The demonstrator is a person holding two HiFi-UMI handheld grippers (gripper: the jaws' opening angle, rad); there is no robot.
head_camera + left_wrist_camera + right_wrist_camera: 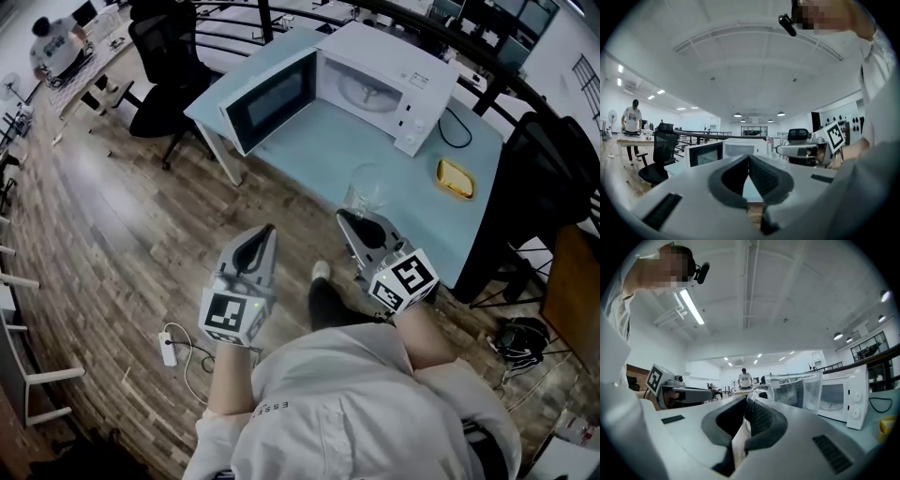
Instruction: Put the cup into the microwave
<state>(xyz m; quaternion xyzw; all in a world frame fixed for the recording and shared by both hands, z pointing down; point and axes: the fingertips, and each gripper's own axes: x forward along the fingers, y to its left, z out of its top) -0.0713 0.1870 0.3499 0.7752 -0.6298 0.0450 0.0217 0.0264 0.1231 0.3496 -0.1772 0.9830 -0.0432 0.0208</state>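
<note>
Nearest the person, the left gripper (266,234) (749,157) hangs over the wood floor, short of the table's edge. Its jaws are pressed together with nothing between them. A white power strip (168,349) lies on the floor to its left.

The right gripper (344,217) (746,402) reaches over the near edge of the pale blue table (309,141). Its jaws are likewise closed and empty. Just past its tips the clear glass cup (366,190) (801,390) stands upright on the table, its handle turned towards the jaws. Whether the tips touch the handle cannot be told, and from the head view the see-through cup is only faintly outlined.

To the right is a small yellow object (454,178), cut off at the frame edge in the right gripper view. Farther back, the white microwave (384,84) (843,394) stands well apart from the cup. Its door (270,101) is swung wide to the left. Beyond it, a person (54,42) stands at a distant desk.
</note>
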